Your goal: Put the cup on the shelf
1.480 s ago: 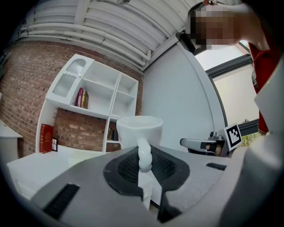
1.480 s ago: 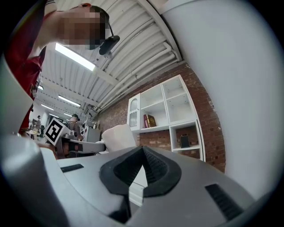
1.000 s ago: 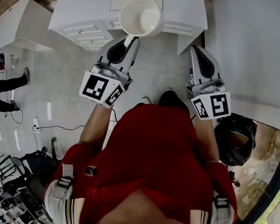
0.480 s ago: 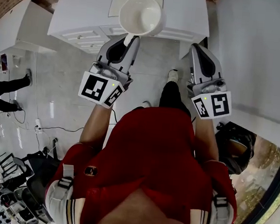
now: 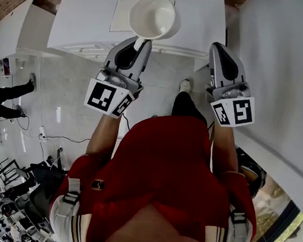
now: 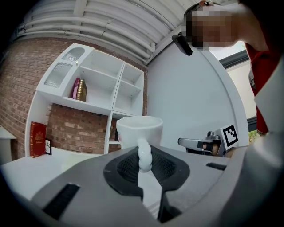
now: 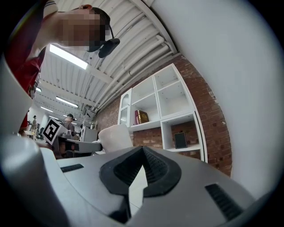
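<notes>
A white cup (image 5: 151, 16) hangs upright over the white counter (image 5: 81, 19), and my left gripper (image 5: 141, 41) is shut on its handle. In the left gripper view the cup (image 6: 139, 129) stands just past the jaws, with its handle (image 6: 144, 156) pinched between the pads. The white shelf unit (image 6: 95, 84) stands ahead against a brick wall. My right gripper (image 5: 217, 46) floats beside the left one, shut and empty. Its own view shows the shelf unit (image 7: 166, 104) ahead and the cup (image 7: 116, 135) to the left.
Two books (image 6: 79, 90) stand in an upper shelf compartment and a red book (image 6: 37, 138) stands on the counter at left. A small dark frame (image 7: 180, 140) sits in a lower compartment. A white wall (image 5: 283, 61) runs close on the right. A person's legs (image 5: 6, 97) show far left.
The counter has slid nearer and lower in the head view as the person steps forward. Both grippers keep their places, the cup still in the left one.
</notes>
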A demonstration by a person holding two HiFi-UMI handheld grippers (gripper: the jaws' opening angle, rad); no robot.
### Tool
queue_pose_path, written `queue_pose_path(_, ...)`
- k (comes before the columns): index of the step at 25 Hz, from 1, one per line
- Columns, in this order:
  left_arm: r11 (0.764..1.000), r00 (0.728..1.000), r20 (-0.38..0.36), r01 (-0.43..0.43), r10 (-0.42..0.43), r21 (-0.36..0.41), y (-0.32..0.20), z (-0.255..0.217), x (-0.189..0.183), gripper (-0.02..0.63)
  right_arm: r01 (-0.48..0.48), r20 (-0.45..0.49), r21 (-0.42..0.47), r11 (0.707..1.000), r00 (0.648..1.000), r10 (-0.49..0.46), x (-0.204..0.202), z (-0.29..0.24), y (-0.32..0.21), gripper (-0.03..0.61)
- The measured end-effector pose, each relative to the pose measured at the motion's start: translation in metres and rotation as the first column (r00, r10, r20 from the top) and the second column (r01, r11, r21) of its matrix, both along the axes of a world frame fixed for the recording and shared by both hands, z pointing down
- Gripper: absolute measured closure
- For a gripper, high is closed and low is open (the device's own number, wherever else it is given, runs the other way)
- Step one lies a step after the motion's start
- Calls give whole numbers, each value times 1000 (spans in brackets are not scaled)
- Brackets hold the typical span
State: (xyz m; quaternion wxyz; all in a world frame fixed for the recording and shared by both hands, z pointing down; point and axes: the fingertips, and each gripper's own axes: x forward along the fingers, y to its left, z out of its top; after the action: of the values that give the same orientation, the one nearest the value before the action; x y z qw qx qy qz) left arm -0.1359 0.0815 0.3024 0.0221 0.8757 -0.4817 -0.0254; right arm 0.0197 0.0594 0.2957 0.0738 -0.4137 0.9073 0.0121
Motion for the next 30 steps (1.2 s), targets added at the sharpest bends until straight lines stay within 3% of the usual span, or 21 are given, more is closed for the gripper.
queue_pose_path(17, 997, 997, 40, 61, -59, -46, -155, 20, 65, 567, 55, 19, -15, 998, 998, -55, 66, 10, -164, 581)
queue_pose_path(30, 989, 992, 60, 116, -111, -94, -217, 30, 83, 567, 86, 3, -18, 996, 996, -86, 93, -1, -231, 581)
